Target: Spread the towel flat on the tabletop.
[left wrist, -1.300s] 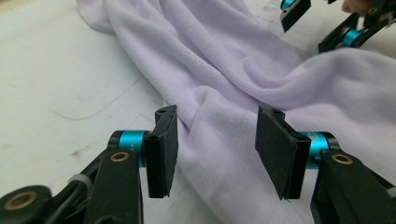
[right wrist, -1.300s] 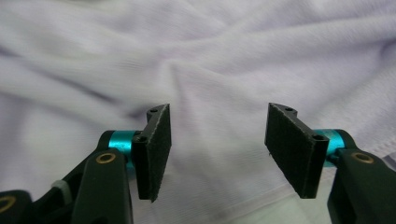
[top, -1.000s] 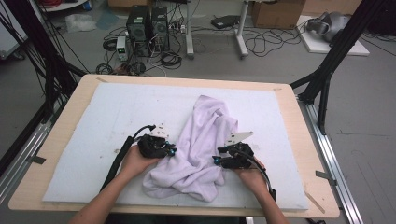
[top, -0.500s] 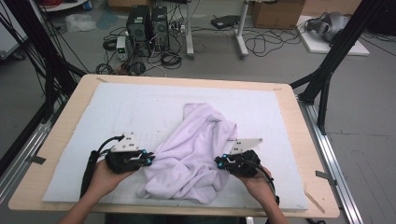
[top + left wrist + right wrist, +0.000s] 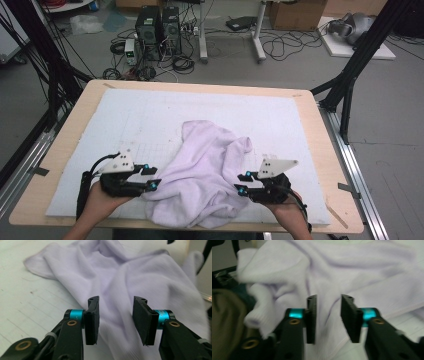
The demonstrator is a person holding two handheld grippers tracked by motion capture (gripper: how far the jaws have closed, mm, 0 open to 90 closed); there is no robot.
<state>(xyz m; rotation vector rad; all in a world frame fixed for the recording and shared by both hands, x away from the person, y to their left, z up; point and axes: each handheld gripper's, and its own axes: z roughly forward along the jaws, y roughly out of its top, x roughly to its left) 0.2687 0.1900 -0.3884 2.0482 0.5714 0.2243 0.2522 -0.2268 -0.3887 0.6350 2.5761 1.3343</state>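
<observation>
Lilac garment (image 5: 202, 182) sits crumpled at the near-centre of the worktop (image 5: 60, 150), on the white mat (image 5: 125, 120), with one lobe trailing toward twelve o'clock and the bulk bunched at six, close to the near edge. Left gripper (image 5: 153, 177) is parked at nine o'clock of the pile, its jaws having just been opening; in the left gripper view (image 5: 115, 322) they stand partly apart with cloth behind the gap but nothing pinched. Right gripper (image 5: 242, 182) is at three o'clock of the pile, jaws likewise just opening, and in the right gripper view (image 5: 328, 320) the pads stand clear of the fabric, a hem running beneath them. This looks like soft, light, ribbed knit: it should drape and slump, not slide, so I'd judge the best hold is a hem or a corner, pinched through a single layer, rather than the thick middle folds. Room is generous from nine round through twelve to three o'clock, bare mat all the way. The tight spot is six o'clock, where the cloth nearly reaches the mat's near edge and the person's hands crowd in.
</observation>
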